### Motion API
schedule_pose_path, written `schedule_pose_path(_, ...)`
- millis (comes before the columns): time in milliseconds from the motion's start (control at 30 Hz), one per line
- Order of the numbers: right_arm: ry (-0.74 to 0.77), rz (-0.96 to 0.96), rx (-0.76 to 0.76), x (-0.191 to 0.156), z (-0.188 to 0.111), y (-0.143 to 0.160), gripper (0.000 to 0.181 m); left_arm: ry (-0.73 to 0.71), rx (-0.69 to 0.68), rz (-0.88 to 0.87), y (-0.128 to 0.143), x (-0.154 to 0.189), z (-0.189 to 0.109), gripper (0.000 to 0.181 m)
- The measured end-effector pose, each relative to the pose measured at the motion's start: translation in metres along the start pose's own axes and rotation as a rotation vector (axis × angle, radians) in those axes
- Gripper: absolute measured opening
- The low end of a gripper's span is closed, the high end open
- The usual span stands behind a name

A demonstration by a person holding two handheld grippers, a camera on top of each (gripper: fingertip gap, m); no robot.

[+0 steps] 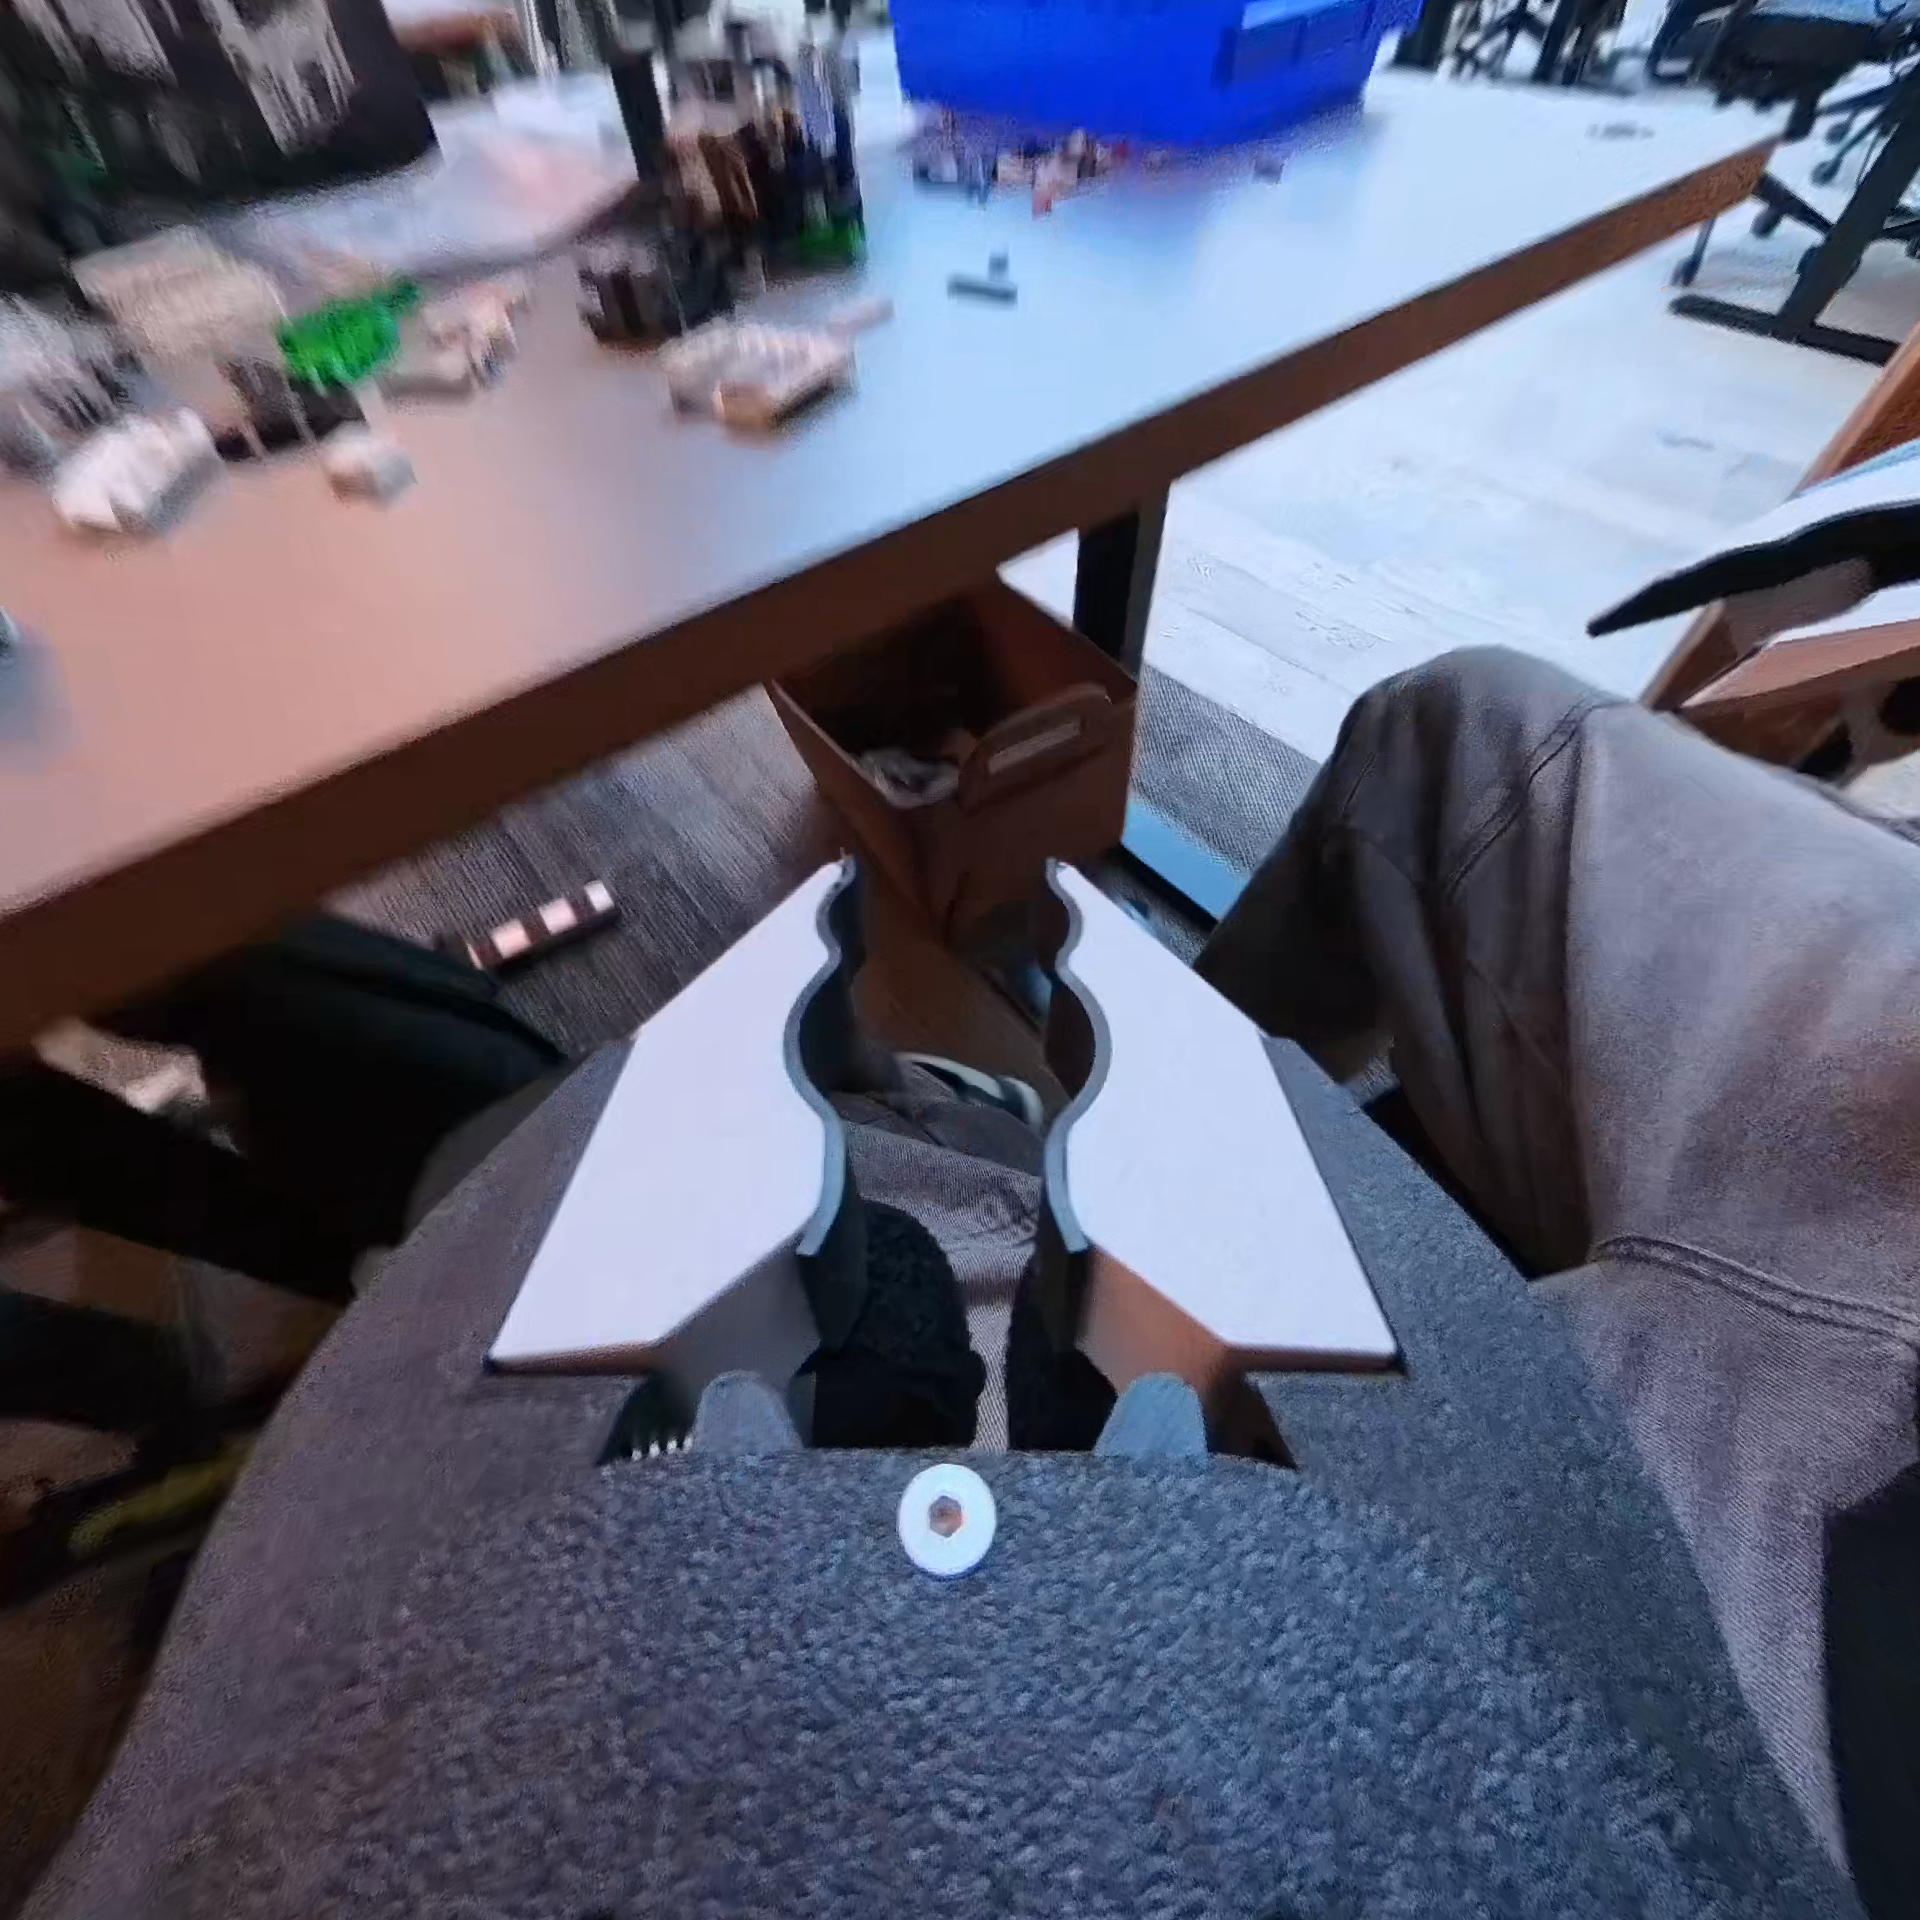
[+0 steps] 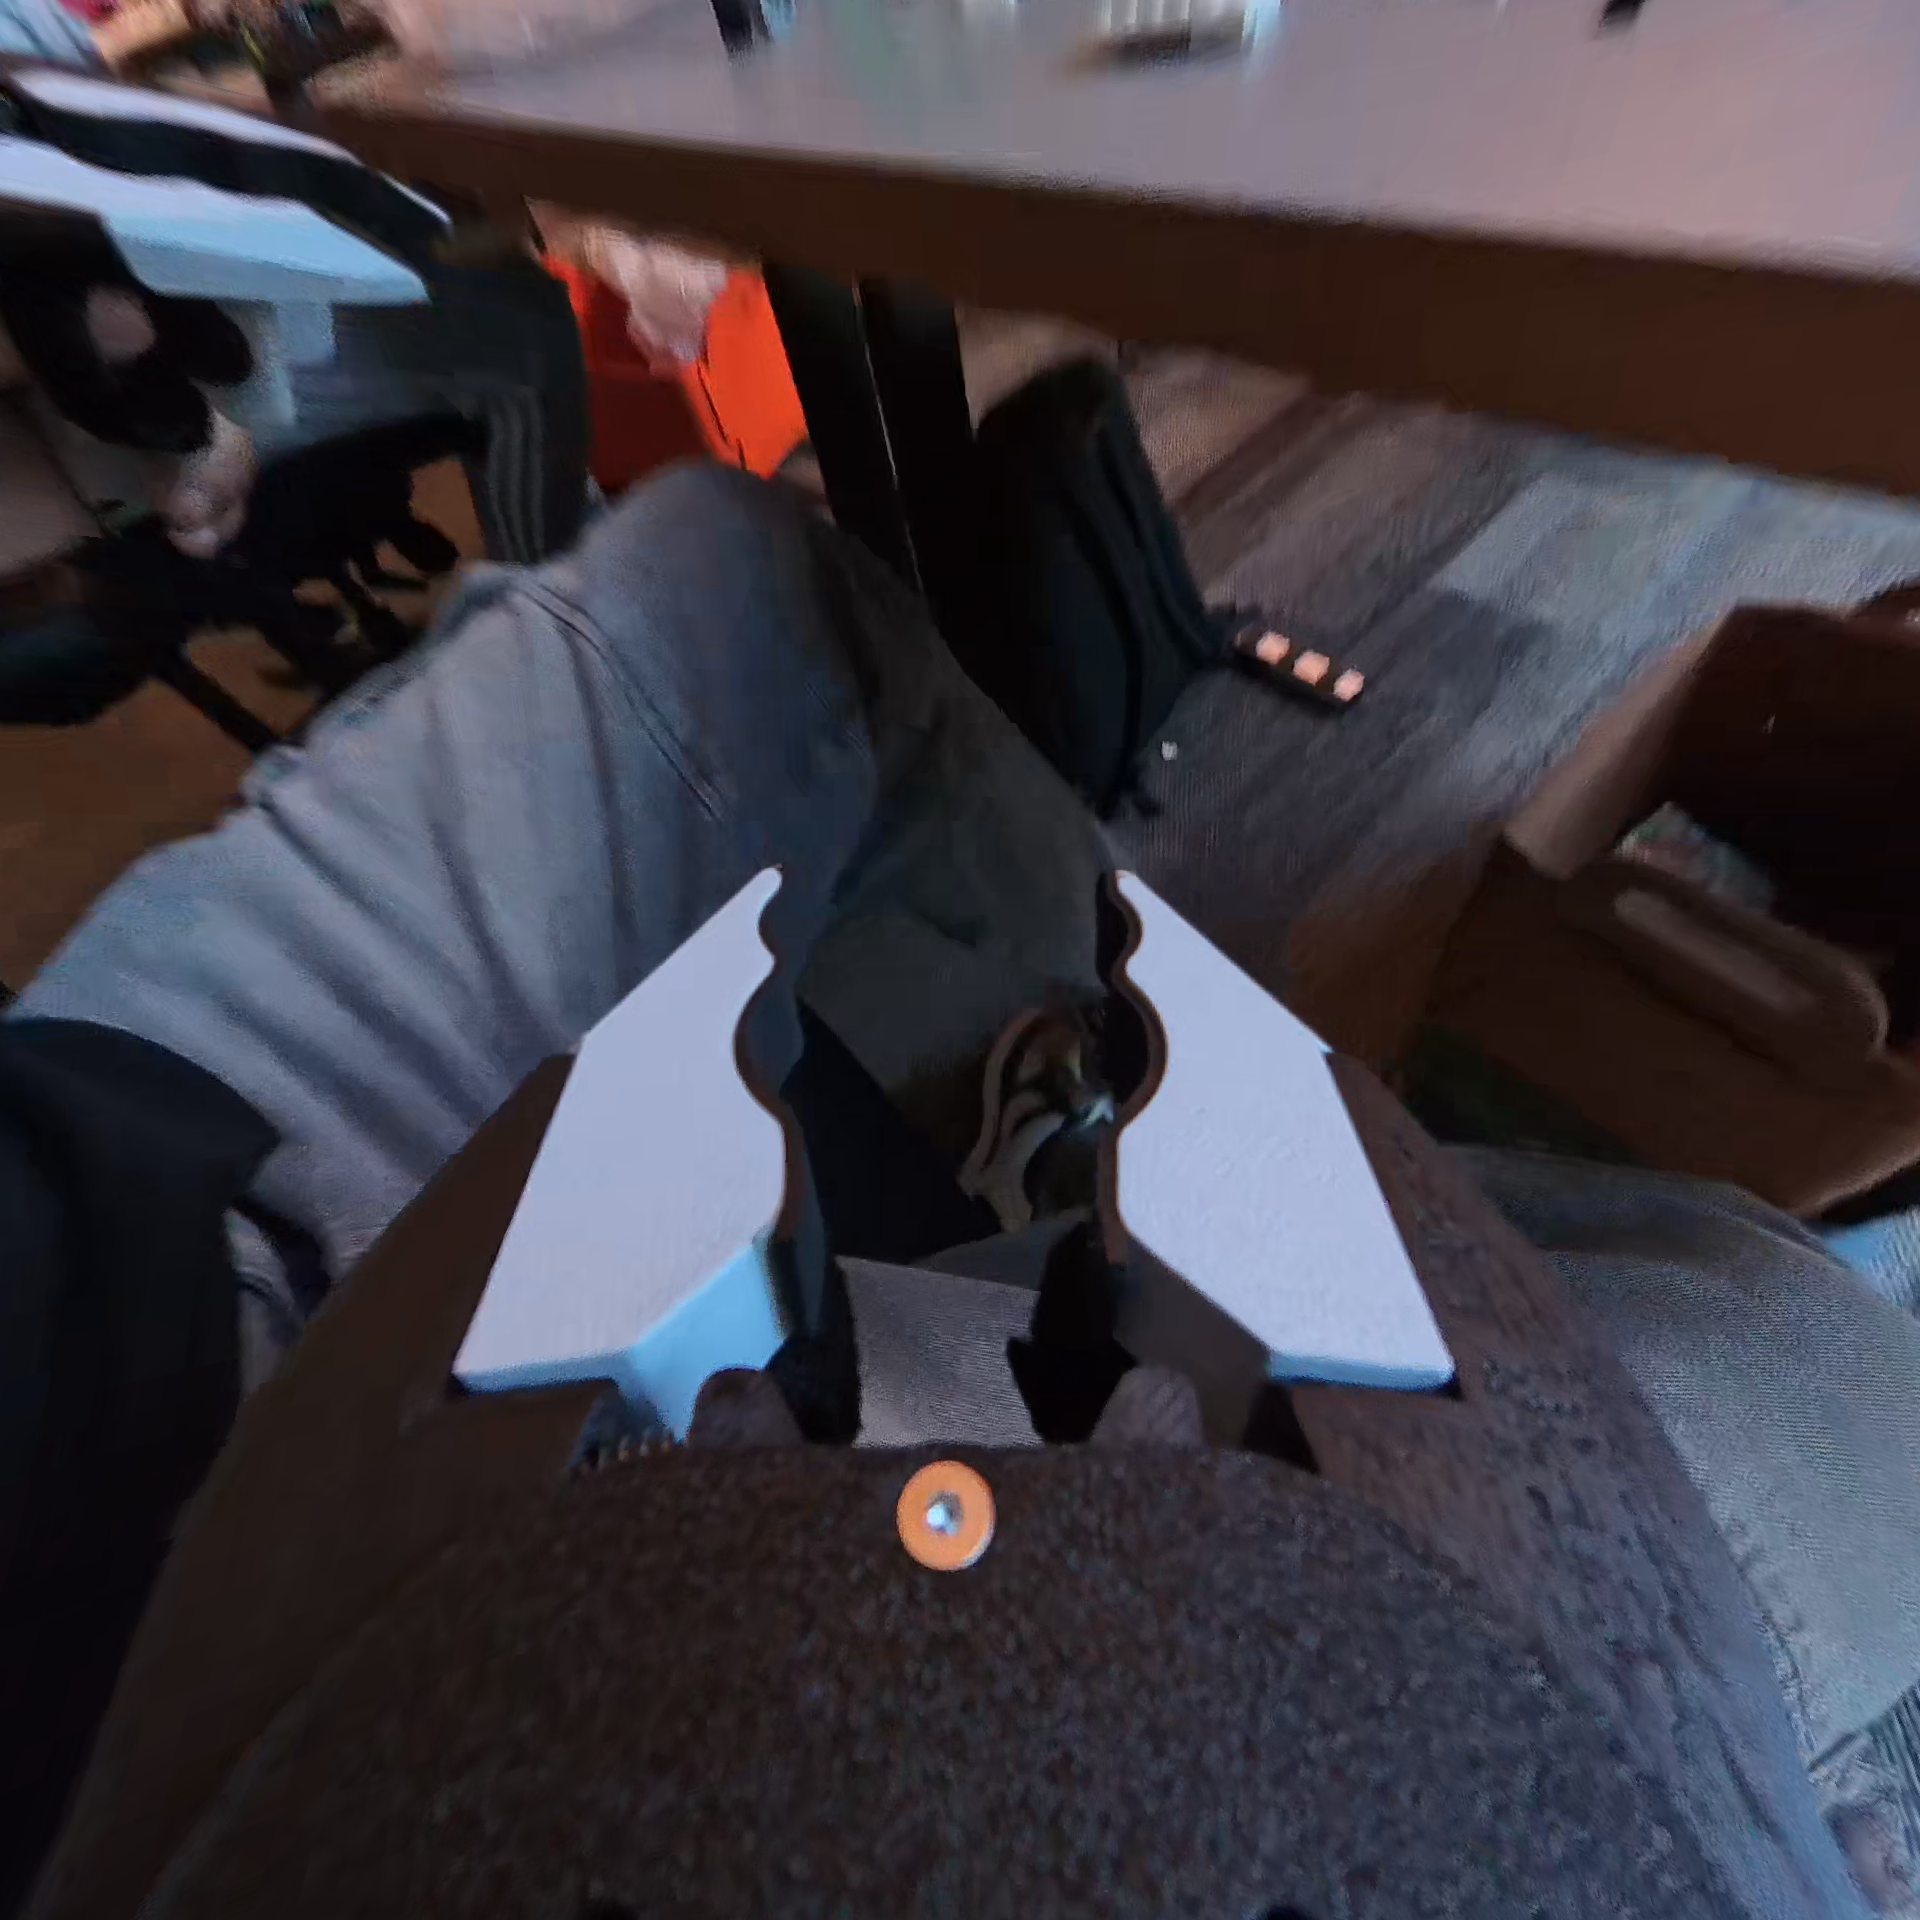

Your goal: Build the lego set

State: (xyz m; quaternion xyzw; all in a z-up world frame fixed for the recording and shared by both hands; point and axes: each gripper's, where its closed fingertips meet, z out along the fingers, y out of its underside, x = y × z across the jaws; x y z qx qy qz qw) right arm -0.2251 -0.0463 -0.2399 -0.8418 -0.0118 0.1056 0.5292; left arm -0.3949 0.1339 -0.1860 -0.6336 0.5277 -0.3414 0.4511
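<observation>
Tabletop with lego pieces up ahead — left gripper, right gripper below it, both agape, empty.

Both held low over the person's lap, the left hand-held gripper and the right hand-held gripper each point forward with white fingers parted and nothing gripped between them.

Beyond and above the left hand-held gripper we see a long grey worktop with a brown edge on black metal legs. Under it lies grey ribbed carpet, holding an open brown cardboard box. Farther right, pale flooring meets black office-chair bases.
</observation>
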Motion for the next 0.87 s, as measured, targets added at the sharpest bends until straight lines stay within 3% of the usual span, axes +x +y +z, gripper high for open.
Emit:
schedule_pose_path(33,0.001,0.009,-0.048,0.001,-0.001,0.014,0.059,0.008,-0.049,-0.025,0.015,0.004,-0.004,0.031)
schedule_pose_path(200,-0.056,0.042,-0.162,0.007,0.005,0.051,0.059,-0.037,-0.243,-0.042,0.07,0.013,-0.027,0.031)
schedule_pose_path(300,-0.053,0.046,-0.232,0.031,0.026,0.084,0.057,-0.049,-0.316,-0.087,0.095,0.022,-0.045,0.032)
schedule_pose_path(433,-0.071,0.089,-0.264,0.071,0.087,0.133,0.057,-0.065,-0.284,-0.174,0.096,0.028,-0.056,0.032)
schedule_pose_path(567,-0.073,0.129,-0.206,0.104,0.159,0.162,0.056,-0.024,-0.343,-0.207,0.109,0.044,-0.045,0.032)
schedule_pose_path(700,-0.115,0.215,-0.164,0.111,0.194,0.172,0.056,0.02,-0.424,-0.037,0.124,0.049,-0.005,0.031)
schedule_pose_path(767,-0.192,0.306,-0.157,0.097,0.184,0.161,0.055,0.104,-0.485,0.042,0.143,0.05,0.035,0.036)
schedule_pose_path(800,-0.221,0.329,-0.163,0.091,0.175,0.155,0.056,0.172,-0.536,0.058,0.158,0.053,0.06,0.047)
schedule_pose_path(867,-0.245,0.357,-0.224,0.089,0.15,0.146,0.063,0.303,-0.625,0.119,0.193,0.056,0.118,0.049)
